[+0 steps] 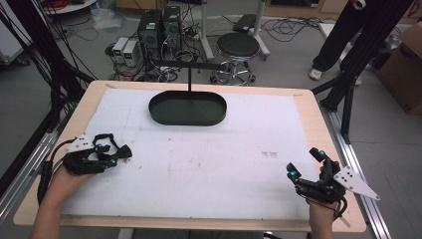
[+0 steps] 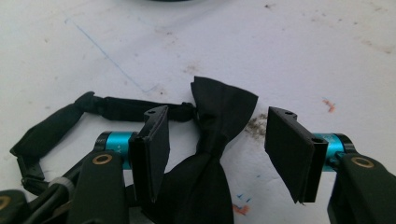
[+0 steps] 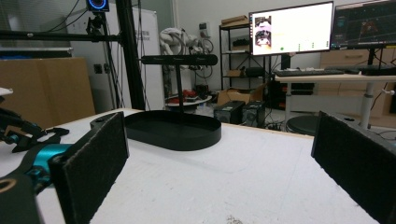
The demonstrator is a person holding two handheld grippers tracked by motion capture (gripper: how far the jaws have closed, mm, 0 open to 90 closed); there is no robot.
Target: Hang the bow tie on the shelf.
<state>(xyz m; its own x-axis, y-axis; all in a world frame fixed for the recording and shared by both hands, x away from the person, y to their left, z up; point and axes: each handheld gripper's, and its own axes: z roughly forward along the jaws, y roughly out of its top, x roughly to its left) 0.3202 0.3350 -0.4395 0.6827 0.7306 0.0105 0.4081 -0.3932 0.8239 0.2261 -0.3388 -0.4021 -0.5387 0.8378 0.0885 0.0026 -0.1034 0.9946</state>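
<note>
At the near left of the counter (image 1: 209, 169), the left tongs (image 2: 217, 149) sit low over a black bow tie (image 2: 219, 121) lying on the white sheet. Its knot and 1 wing lie in the gap between the 2 pads, which stand partly apart; the left pad (image 2: 152, 149) looks to be against the fabric's edge, though the angle makes that hard to judge, and the right pad is clear of it, so nothing is clamped. The tie's neck strap (image 2: 70, 116) loops away to the left, flat on the sheet. In the high view the same tongs (image 1: 117, 152) lie near the left edge, the hand (image 1: 64, 179) behind them. At the near right, the right tongs (image 1: 304, 162) rest just above the counter with pads spread wide and nothing between them. Farther back, at the middle of the counter's far side, stands a black oval tray (image 1: 188, 108) with a thin post (image 1: 189, 82) rising behind it to a horizontal bar. Beyond the counter are a round stool (image 1: 238, 47) and computer towers (image 1: 159, 27) on the floor.
</note>
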